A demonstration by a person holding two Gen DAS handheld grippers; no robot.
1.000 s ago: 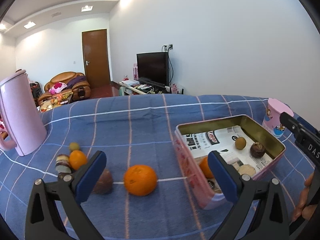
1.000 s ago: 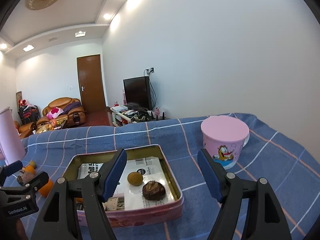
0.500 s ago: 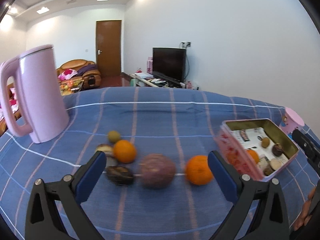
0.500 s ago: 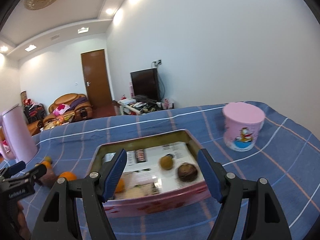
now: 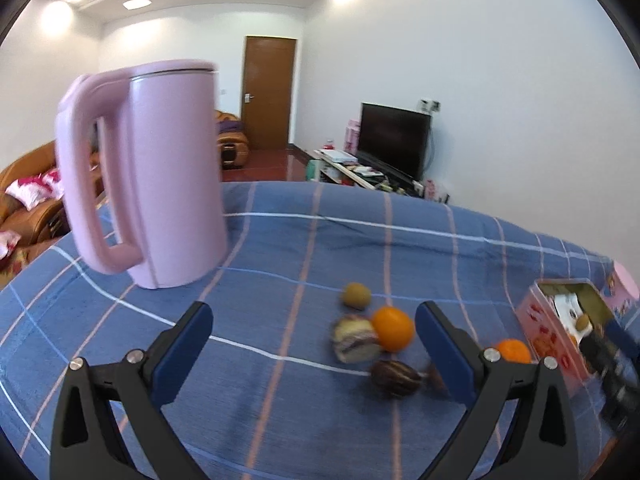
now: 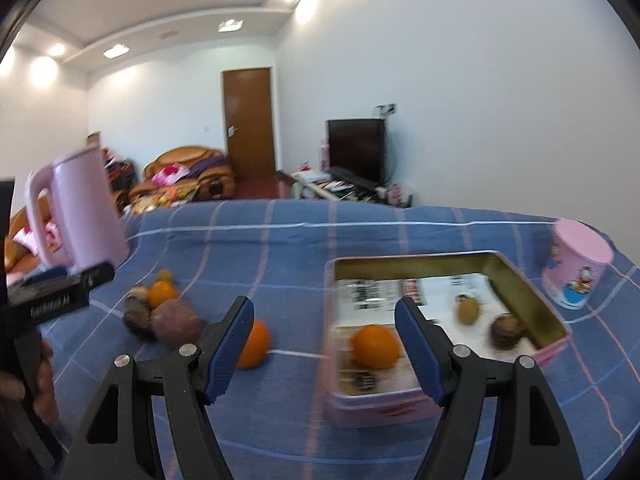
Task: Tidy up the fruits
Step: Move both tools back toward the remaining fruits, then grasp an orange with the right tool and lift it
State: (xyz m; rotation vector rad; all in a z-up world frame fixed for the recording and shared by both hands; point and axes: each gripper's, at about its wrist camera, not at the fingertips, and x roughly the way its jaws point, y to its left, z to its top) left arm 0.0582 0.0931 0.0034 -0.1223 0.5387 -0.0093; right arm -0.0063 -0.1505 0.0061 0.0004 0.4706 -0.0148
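Observation:
A pink tin box [image 6: 532,300] lined with printed paper holds an orange [image 6: 375,346], a small green-brown fruit [image 6: 467,311] and a dark fruit [image 6: 506,332]. Loose on the blue checked cloth lie an orange [image 6: 253,344], a purple round fruit [image 6: 176,322], a small orange [image 5: 393,328], a green fruit [image 5: 356,295], a pale cut fruit [image 5: 354,343] and a dark striped fruit [image 5: 394,374]. My left gripper [image 5: 312,352] is open and empty, left of the loose fruits. My right gripper [image 6: 324,344] is open and empty, over the box's left edge.
A tall pink kettle [image 5: 152,176] stands at the back left of the table. A pink cartoon cup [image 6: 580,268] stands right of the box. The blue cloth [image 5: 280,248] covers the whole table. A TV, a door and a sofa are beyond it.
Both grippers have swung left. The kettle is now large in the left wrist view and the loose fruits sit at its right. The box has shifted right in the right wrist view.

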